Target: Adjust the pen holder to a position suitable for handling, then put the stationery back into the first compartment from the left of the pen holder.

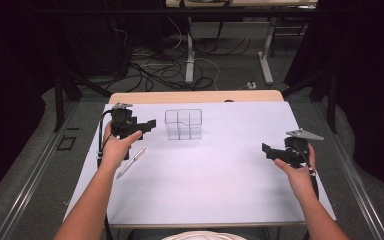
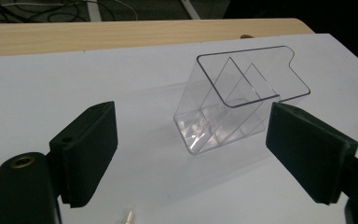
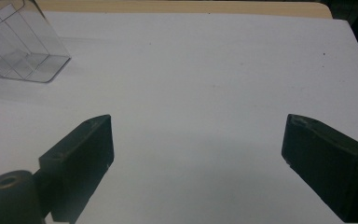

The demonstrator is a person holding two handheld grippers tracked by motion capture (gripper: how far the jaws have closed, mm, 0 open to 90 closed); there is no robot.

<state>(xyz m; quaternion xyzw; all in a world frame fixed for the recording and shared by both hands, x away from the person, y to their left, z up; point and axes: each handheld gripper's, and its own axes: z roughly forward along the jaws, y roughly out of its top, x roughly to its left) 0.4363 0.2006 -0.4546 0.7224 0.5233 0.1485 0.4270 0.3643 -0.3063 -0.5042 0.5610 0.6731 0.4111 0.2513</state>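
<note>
A clear plastic organizer box with several compartments stands upright on the white table cover, toward the far side. My left gripper is held just left of the box, its jaws pointing at it. In the left gripper view the left gripper is open, with the box ahead of the jaws and untouched. A silver pen lies on the cover beside the left hand. My right gripper hovers at the right side, open and with nothing between its jaws. The box sits far off at that view's upper left.
A strip of bare wooden tabletop runs along the far edge beyond the cover. Behind the table are metal desk legs and loose cables on the floor. The pen's tip shows at the bottom of the left gripper view.
</note>
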